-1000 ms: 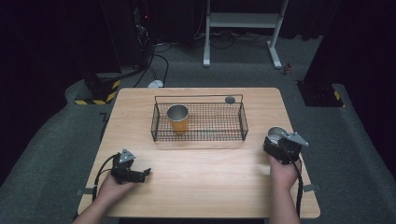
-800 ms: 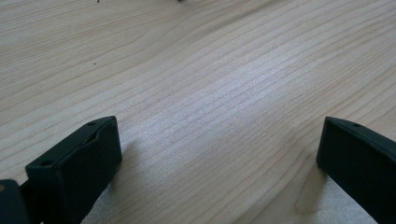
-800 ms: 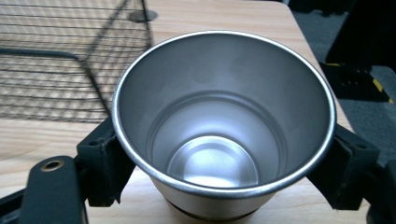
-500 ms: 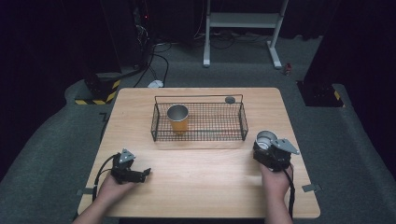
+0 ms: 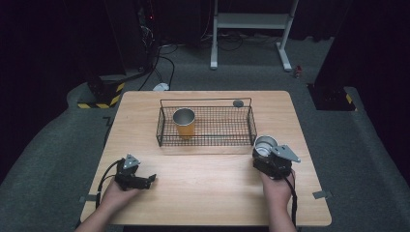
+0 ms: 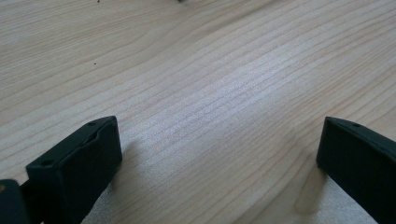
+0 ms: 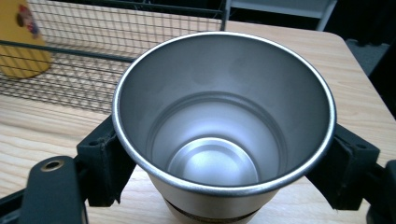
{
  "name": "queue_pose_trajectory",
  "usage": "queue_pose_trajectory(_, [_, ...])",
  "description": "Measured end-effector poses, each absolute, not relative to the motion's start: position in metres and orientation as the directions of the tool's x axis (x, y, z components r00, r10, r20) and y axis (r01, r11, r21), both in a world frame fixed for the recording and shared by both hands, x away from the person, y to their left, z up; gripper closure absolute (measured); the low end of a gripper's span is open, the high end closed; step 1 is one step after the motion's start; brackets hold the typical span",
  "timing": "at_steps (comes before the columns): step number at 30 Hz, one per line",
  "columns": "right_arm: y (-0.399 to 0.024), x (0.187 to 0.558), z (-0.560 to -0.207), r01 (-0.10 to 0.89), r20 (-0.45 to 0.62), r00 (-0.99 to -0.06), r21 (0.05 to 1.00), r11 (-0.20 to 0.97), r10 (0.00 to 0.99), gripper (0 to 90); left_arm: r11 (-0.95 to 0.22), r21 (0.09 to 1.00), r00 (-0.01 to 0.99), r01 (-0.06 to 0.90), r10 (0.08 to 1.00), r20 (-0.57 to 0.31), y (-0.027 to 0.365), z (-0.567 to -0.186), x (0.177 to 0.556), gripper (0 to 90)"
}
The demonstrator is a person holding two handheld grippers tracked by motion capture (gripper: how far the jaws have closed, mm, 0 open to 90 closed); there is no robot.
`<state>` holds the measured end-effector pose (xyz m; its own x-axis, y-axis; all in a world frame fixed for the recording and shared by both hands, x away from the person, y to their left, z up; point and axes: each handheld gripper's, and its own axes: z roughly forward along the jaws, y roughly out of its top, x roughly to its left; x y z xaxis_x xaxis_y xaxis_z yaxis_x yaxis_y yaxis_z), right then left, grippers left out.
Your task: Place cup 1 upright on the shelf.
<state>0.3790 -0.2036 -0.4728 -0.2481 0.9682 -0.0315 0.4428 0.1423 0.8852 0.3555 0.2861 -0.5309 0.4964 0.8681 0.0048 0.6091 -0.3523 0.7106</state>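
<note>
Clamped between the two black jaws of the right gripper (image 5: pixel 267 153) is a steel cup (image 7: pixel 224 116), held upright with its open mouth up, so the shiny bottom can be seen straight down in the right gripper view. The jaws are pressed against the cup's sides just under the rim. In the high view the cup (image 5: pixel 265 144) is placed near the right edge of the desk (image 5: pixel 208 193), just off the front right corner of the wire basket (image 5: pixel 205 123), close to it but whether it's touching can't be told. The gripper is gripped from behind by the person's right hand (image 5: pixel 276 186).

Over on the other side, the left gripper (image 5: pixel 145 180) is kept low at the front left of the desk, well apart from the basket, with its jaws spread wide and nothing between them; just bare wood grain is seen in the left gripper view. It's held by the left hand (image 5: pixel 113 195).

Inside the basket, a second cup with an orange-yellow body (image 5: pixel 184 122) is stood upright toward the left end. A small dark round thing (image 5: pixel 238 103) is spotted on the desk behind the basket; what it is can't be made out.
</note>
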Motion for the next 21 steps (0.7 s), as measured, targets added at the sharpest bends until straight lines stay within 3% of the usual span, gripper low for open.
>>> queue_pose_trajectory(21, [-0.166,0.374,-0.457,0.394,-0.009,-0.352,0.905,0.157,0.936,18.3,-0.346,0.713,0.493,0.609,0.87,0.001,0.286,-0.531,0.355,0.5])
